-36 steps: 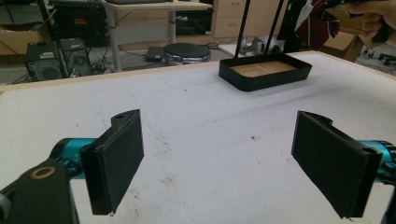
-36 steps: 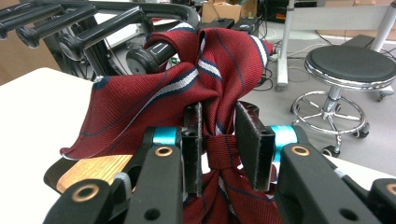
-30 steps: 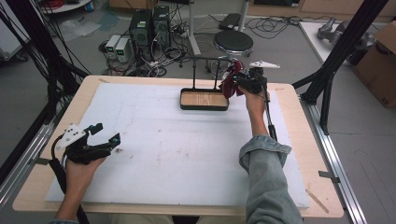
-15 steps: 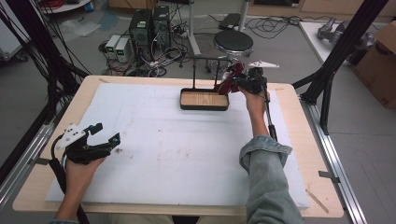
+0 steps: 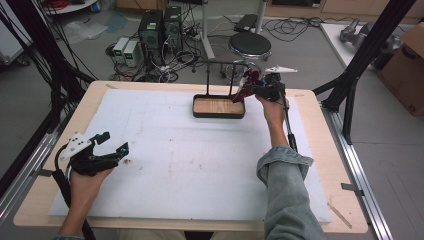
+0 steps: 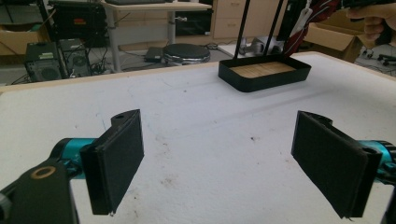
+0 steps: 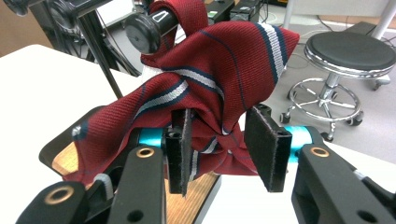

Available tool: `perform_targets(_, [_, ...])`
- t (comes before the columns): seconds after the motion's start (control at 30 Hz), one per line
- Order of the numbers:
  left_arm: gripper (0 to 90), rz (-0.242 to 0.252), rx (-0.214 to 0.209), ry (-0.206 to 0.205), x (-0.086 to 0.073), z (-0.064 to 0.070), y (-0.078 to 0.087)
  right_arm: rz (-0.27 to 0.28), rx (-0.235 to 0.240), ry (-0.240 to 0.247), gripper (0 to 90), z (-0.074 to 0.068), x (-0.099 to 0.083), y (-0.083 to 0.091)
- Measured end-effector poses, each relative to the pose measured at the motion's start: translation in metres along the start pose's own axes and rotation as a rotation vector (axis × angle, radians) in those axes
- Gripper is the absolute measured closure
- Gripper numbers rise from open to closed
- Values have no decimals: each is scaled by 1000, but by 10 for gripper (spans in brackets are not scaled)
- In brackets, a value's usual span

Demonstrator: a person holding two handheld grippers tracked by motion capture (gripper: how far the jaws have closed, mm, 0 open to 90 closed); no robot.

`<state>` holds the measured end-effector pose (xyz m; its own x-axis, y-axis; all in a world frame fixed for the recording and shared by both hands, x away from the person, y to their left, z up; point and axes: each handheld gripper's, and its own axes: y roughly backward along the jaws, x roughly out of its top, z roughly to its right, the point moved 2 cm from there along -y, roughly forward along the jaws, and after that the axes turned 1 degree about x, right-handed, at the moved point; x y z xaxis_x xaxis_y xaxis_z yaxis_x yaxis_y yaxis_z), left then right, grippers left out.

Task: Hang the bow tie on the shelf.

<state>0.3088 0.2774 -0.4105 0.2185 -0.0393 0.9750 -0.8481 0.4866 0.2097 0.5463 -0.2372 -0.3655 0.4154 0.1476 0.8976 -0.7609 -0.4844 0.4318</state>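
You are working with a dark red tie (image 7: 219, 60) striped in navy and white, a woven fabric with a fine diagonal rib, and it is hanging bunched and folded over the black round bar (image 7: 149, 25) of a thin metal stand at the far right of the table. Your right gripper (image 7: 224, 140) is reaching into the folds: the jaws are standing part-way apart with the cloth sagging between them, and it is brushing the left pad, though I cannot tell whether anything is really being pinched. The lower end of the tie is dropping out of sight behind the jaws, and in the high view the tie (image 5: 246, 84) is small and blurred. Under it, the stand's black tray (image 5: 219, 114) with rounded corners is showing a pale wood-grain floor. Your left gripper (image 5: 111, 145) is hovering wide open over the near left of the scuffed white foam mat (image 5: 200, 165), well apart from the tray.
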Motion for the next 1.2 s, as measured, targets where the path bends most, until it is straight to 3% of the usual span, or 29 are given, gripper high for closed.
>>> perform_targets(0.57, [171,6,2,-6,2,1,1,-47,-30,19,425,2,2,8])
perform_targets(0.87, [171,13,-1,-5,3,2,1,-81,-48,44,418,-2,4,15])
perform_targets(1.2, [171,16,-5,-7,4,4,1,-137,-63,26,420,-2,3,26])
